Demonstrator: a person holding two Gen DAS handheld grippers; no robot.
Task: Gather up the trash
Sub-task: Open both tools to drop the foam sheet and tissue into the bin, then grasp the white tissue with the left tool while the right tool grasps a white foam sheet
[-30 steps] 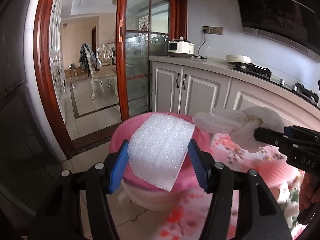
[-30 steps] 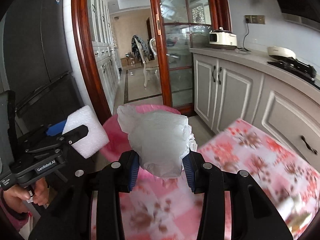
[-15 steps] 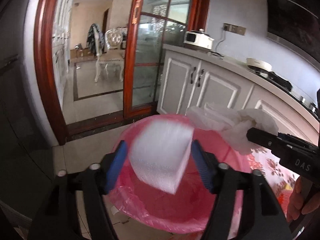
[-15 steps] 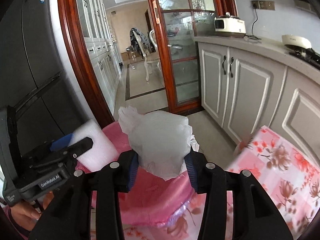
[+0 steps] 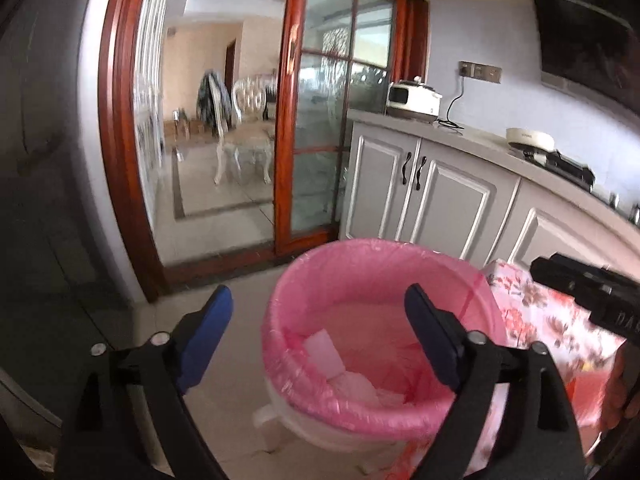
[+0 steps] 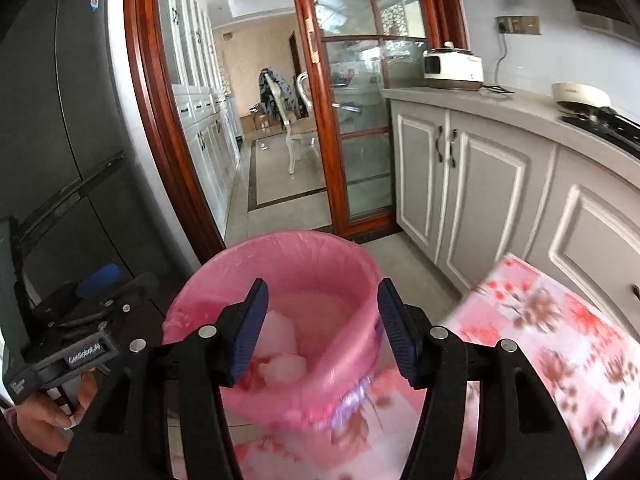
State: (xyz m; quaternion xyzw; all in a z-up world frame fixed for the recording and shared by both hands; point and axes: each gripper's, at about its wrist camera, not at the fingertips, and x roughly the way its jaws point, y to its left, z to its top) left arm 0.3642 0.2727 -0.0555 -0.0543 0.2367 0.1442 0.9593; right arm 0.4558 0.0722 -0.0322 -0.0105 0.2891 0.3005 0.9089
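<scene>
Left gripper point(image 5: 318, 322), right gripper point(image 6: 322, 326) opening, empty, above pink-lined bin point(image 5: 376, 256) rim; foam point(image 5: 324, 354) inside.

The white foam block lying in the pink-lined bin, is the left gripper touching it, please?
Apart. In the left wrist view the left gripper has its jaws opening with nothing between them, while the white foam block lies down inside the pink-lined bin.
</scene>
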